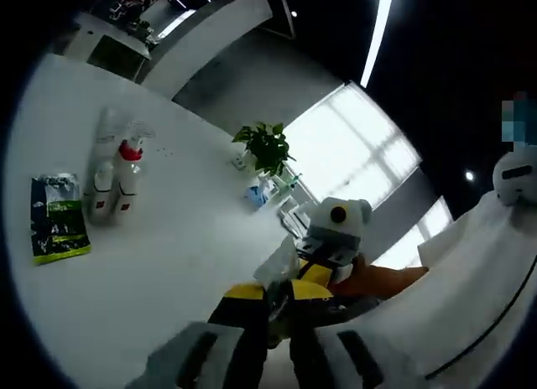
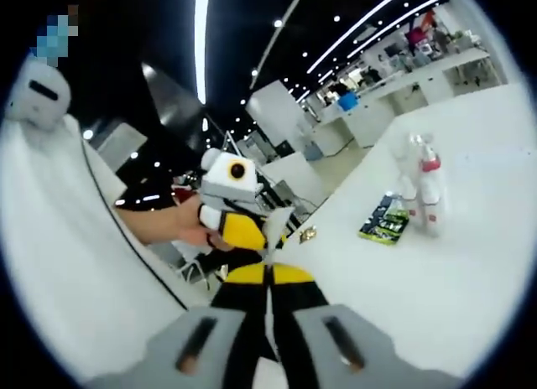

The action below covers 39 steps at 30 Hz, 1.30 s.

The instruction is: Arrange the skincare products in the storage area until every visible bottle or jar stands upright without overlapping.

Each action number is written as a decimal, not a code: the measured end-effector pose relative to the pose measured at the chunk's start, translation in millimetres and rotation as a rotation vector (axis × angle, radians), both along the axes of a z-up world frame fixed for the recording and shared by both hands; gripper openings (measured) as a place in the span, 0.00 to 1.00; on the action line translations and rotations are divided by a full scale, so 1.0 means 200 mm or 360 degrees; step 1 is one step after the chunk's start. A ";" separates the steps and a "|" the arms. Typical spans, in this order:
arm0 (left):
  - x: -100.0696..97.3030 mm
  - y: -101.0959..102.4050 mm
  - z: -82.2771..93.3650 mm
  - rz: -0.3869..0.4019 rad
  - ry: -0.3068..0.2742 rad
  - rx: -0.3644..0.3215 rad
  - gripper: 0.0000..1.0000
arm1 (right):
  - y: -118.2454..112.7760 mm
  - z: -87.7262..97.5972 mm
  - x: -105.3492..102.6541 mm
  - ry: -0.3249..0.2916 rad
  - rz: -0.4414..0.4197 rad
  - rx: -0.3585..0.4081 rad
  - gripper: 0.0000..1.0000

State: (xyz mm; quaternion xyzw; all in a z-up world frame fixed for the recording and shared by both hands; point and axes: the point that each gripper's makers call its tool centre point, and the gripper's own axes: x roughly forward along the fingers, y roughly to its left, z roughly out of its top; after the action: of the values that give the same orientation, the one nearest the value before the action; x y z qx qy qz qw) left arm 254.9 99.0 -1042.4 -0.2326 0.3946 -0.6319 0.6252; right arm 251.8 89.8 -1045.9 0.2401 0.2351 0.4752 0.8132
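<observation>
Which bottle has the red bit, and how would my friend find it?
Start at the big white table. Two clear spray bottles stand together beside a flat green and black packet. The spray bottle with the red collar is the one farther from the packet; its neighbour has none.

Left gripper [image 1: 281, 318] with grey jaw bases, black slotted fingers, yellow-and-black body, right gripper [image 2: 268, 309] of matching grey, black and yellow build, person in white garment [image 1: 487, 272], thin black cable [image 2: 126, 238] running across the white fabric
</observation>
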 end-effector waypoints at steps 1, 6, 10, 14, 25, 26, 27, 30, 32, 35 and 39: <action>0.00 0.00 0.00 0.0020 0.0000 0.0010 0.01 | 0.01 0.01 -0.01 -0.0002 0.0014 0.0020 0.00; 0.00 0.00 0.01 0.0025 0.0028 -0.0013 0.00 | 0.00 0.03 0.00 -0.0009 -0.0013 0.0059 0.07; -0.01 0.00 0.03 0.0006 0.0032 -0.0026 0.00 | 0.01 0.07 0.02 -0.0012 -0.0043 0.0132 0.13; -0.05 -0.02 0.04 -0.0060 0.0010 -0.0021 0.00 | -0.01 0.12 0.05 -0.0008 -0.0091 0.0216 0.14; -0.13 -0.02 0.01 -0.0166 -0.0027 0.0072 0.00 | 0.01 0.12 0.04 -0.0050 -0.0073 0.0175 0.00; -0.13 -0.02 0.00 -0.0163 -0.0030 0.0074 0.00 | 0.02 0.12 0.03 -0.0042 -0.0069 0.0178 0.00; -0.12 -0.02 0.00 -0.0150 -0.0016 0.0069 0.01 | 0.01 0.12 0.04 -0.0037 -0.0067 0.0181 0.00; -0.07 -0.02 0.01 -0.0034 0.0040 0.0047 0.05 | -0.01 0.14 0.04 -0.0028 -0.0091 0.0208 0.00; -0.06 0.00 0.02 -0.0014 0.0091 0.0027 0.05 | -0.02 0.14 0.04 -0.0032 -0.0097 0.0202 0.00; -0.04 0.01 0.05 -0.0008 0.0059 -0.0007 0.02 | -0.02 0.15 0.03 -0.0036 -0.0096 0.0213 0.00; -0.05 0.00 0.09 -0.0007 0.0060 -0.0053 0.00 | -0.03 0.17 0.04 -0.0065 -0.0121 0.0253 0.01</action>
State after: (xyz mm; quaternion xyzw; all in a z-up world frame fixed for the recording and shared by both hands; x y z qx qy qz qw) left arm 245.0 98.8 -1025.0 -0.2541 0.3963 -0.6353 0.6122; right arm 260.0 84.2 -1011.3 0.3031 0.1707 0.4661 0.8135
